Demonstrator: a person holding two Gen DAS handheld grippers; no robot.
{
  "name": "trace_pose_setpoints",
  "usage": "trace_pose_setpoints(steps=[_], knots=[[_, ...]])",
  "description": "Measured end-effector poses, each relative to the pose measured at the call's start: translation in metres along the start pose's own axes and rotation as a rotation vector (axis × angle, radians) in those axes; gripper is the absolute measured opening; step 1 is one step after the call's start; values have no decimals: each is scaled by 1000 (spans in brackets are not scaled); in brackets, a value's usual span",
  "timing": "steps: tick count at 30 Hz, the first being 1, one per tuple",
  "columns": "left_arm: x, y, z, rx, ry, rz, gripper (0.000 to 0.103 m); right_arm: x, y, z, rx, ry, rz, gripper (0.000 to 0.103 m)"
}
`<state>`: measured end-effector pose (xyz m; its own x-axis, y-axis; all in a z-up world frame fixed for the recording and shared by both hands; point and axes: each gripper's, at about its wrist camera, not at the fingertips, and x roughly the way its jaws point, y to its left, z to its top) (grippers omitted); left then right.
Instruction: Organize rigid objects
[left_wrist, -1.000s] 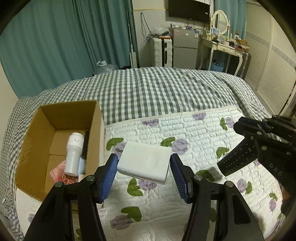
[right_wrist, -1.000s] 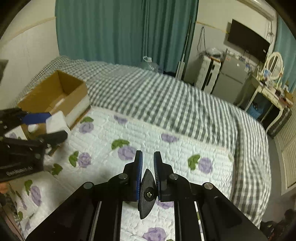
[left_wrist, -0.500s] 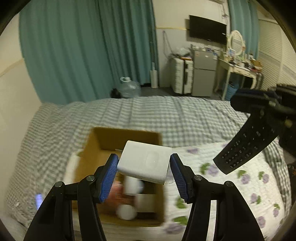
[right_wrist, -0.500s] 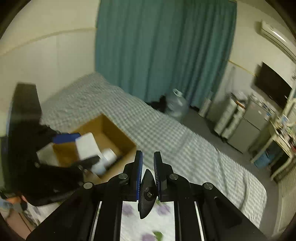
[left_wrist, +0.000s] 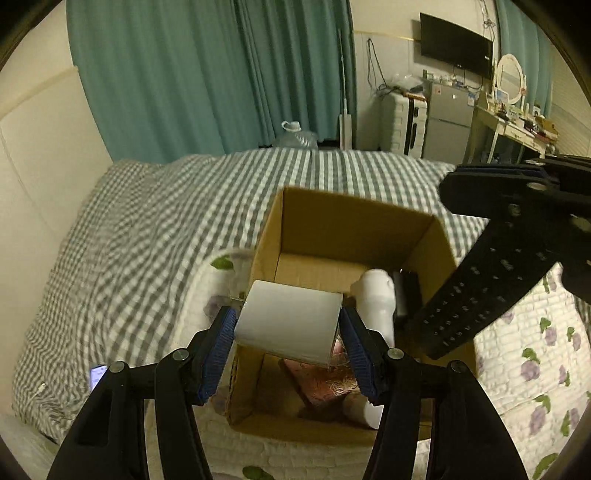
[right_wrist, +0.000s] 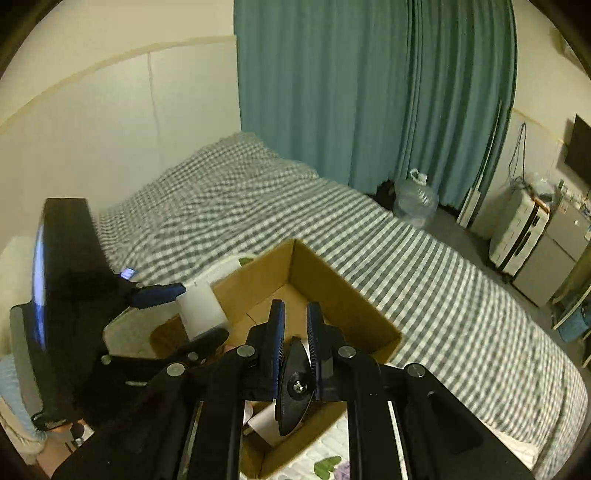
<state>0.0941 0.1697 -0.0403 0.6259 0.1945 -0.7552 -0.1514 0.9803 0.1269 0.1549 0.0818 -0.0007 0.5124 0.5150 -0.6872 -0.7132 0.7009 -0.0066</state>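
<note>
My left gripper (left_wrist: 288, 334) is shut on a white rectangular box (left_wrist: 291, 319) and holds it over the near left part of an open cardboard box (left_wrist: 354, 218) on the bed. Inside the cardboard box lie a white bottle (left_wrist: 376, 301), a black item (left_wrist: 404, 291) and a pink packet (left_wrist: 321, 380). My right gripper (right_wrist: 293, 325) is shut on a black remote control (left_wrist: 491, 291), which slants down over the cardboard box's right side. In the right wrist view the remote (right_wrist: 293, 393) shows end-on between the pads, with the cardboard box (right_wrist: 332, 280) just below.
The cardboard box sits where a grey checked blanket (left_wrist: 147, 236) meets a white floral quilt (left_wrist: 532, 347). A lit phone (left_wrist: 96, 374) lies on the blanket to the left. Beyond the bed stand a water jug (right_wrist: 415, 201), a white suitcase (right_wrist: 517, 236) and teal curtains (left_wrist: 207, 74).
Both grippers have swung left across the bed and now hang over the cardboard box. The white box and the remote stayed in their grips.
</note>
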Motion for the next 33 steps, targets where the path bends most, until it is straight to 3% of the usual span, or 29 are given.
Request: trace_pose_setpoints(steps=[5,9,11,13,18,21,29,33], knots=[[12,-3,-3,23,-22,0,61,33,-15,-6,58,39,4,12],[12,-10,0,44,-42,-35,61,45,-32,-5,111,46,-43,12],[12,-11,0,47,-47,-41,62,45,-40,-3,133,38,-60,24],[12,-12,0,52,-50,-49,62,37,-46,0,155,10,-86,56],[-5,-21,-1,84,-84,-47,62,2,-53,3,177,-47,-134,58],[-26,-26,1,84,-122,-54,63,-23,-51,0,166,-65,-183,64],[-103,-33,4,70,-257,-88,68,-119,-40,-29,188,-129,-334,68],[-134,-39,-2,74,-320,-97,70,-155,-30,-48,207,-167,-387,74]])
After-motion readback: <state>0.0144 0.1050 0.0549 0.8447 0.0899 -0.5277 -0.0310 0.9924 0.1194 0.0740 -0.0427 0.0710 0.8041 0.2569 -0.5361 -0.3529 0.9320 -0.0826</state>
